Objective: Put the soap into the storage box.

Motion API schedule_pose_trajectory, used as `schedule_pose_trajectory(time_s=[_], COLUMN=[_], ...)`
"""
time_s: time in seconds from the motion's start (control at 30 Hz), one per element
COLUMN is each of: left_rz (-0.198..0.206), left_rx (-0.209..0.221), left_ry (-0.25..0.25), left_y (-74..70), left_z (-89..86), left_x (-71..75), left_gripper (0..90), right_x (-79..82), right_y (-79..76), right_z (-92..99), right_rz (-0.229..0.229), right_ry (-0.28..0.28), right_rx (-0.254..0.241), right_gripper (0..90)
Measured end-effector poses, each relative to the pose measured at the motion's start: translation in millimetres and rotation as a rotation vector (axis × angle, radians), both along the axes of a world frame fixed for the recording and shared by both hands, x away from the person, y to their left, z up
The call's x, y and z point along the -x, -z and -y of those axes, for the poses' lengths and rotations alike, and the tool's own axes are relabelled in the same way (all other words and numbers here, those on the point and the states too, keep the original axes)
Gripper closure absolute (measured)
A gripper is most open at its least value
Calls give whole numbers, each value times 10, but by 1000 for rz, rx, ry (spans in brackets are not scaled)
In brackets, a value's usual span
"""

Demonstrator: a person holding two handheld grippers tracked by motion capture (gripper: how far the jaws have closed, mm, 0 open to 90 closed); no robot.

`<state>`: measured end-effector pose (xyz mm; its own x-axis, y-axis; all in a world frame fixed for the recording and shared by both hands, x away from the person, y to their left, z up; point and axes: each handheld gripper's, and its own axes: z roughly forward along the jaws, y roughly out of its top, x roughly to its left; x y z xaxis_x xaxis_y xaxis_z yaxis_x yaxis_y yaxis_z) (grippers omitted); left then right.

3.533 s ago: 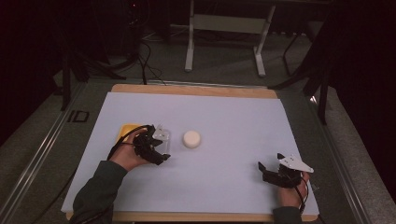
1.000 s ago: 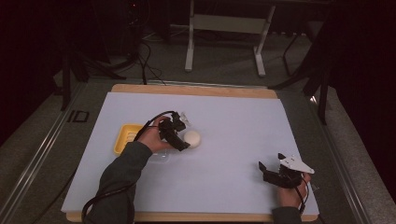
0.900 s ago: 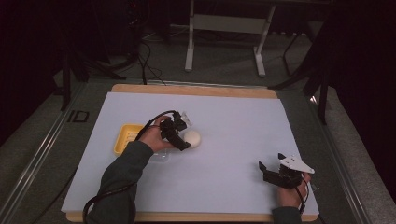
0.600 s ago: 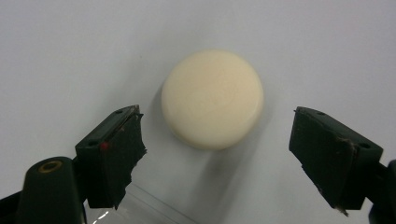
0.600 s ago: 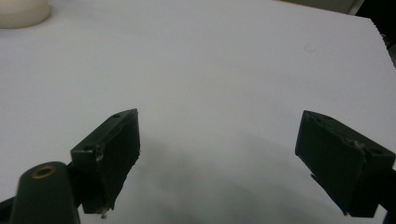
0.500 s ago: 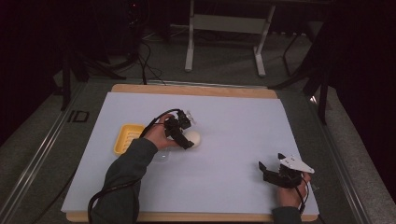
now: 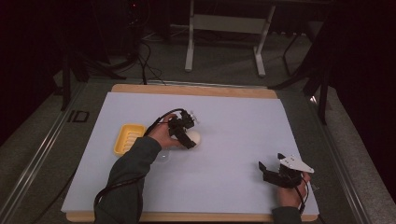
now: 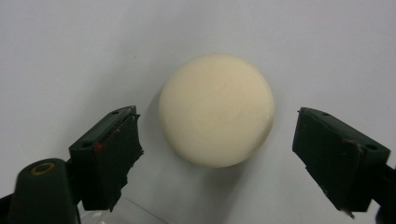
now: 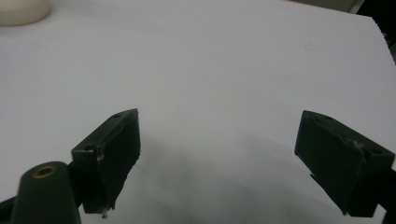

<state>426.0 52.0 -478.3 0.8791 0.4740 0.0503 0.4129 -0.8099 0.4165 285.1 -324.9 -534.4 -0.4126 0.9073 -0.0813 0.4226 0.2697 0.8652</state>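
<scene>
The cream round bar point(image 8: 216, 109) at the centre of the left gripper view looks smooth and faintly glossy, like soap. The sheet point(image 7: 233, 121) beneath it is matt white paper. The bench point(image 7: 196, 89) edge is bare wood. The yellow dish point(image 7: 128, 138) at centre-left looks like shiny plastic.

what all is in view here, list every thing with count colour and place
round soap bar: 1, cream, on the white sheet between the left claw's open jaws, untouched
soap dish: 1, yellow, left part of the sheet, beside the left forearm
white sheet: 1, white, covering the tabletop
wooden board: 1, tan, under the sheet, edge showing at the far side
desk frame: 1, pale grey, on the floor beyond the table
left claw: 1, black, jaws just opened wide, around the soap
right claw: 1, black, open over bare sheet near the right corner
</scene>
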Motion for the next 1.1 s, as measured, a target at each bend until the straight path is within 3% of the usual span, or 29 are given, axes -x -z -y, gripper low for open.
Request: schedule_pose_trajectory(time_s=[0.73,1.1], left_rz=[-46,-56], left_rx=[-17,-66], left_ry=[-16,-9], left_y=[186,270], left_z=[151,222], left_x=[-143,-164], left_gripper=[150,157], right_x=[-3,-6], right_y=[1,1], right_z=[-2,-2], right_rz=[-3,-5], right_ry=[-2,-4], right_rx=[2,4], right_gripper=[142,142])
